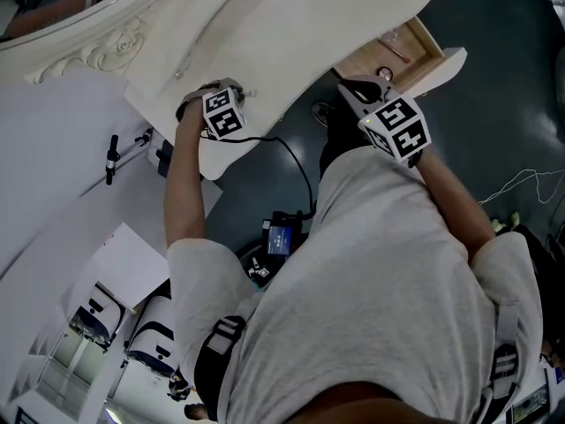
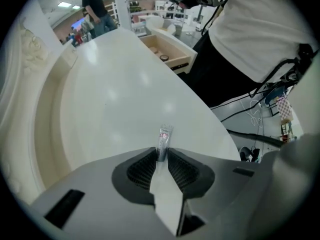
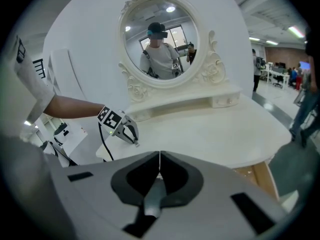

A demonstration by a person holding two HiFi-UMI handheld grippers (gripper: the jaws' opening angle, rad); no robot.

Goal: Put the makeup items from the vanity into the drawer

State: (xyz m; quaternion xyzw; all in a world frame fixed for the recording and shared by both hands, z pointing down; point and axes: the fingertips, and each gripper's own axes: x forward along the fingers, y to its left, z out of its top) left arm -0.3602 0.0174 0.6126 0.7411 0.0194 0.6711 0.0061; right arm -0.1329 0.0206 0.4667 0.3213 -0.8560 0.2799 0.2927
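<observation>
— Head view first: what do we enter?

— We enter the left gripper (image 1: 240, 91) pointing down at the edge of the white vanity top (image 1: 291, 34). The right gripper (image 1: 357, 88) is well apart from it, just beside the open wooden drawer (image 1: 402, 47). A dark floor (image 1: 503, 87) lies under both. A carved mirror frame (image 1: 106, 47) borders the top.

— And the left gripper view?

— We find a small tube (image 2: 163, 138) upright between the jaws. The ribbed pads (image 2: 142, 168) are pinched against it on both sides, and its crimped end stands clear of the tips. Beyond it the vanity top is glossy, with a raised ledge (image 2: 47, 119) along its left. The drawer sits at the far end with a small dark round item (image 2: 164, 58) inside. Cables (image 2: 250, 116) trail on the floor to the right. A person (image 2: 95, 6) stands in a lit hall behind.

— The right gripper view?

— We note its jaws pressed together with nothing between them. Ahead stands the oval mirror (image 3: 159, 39), which reflects the wearer. The left gripper shows at the top's left edge, and the drawer's wood at lower right.
</observation>
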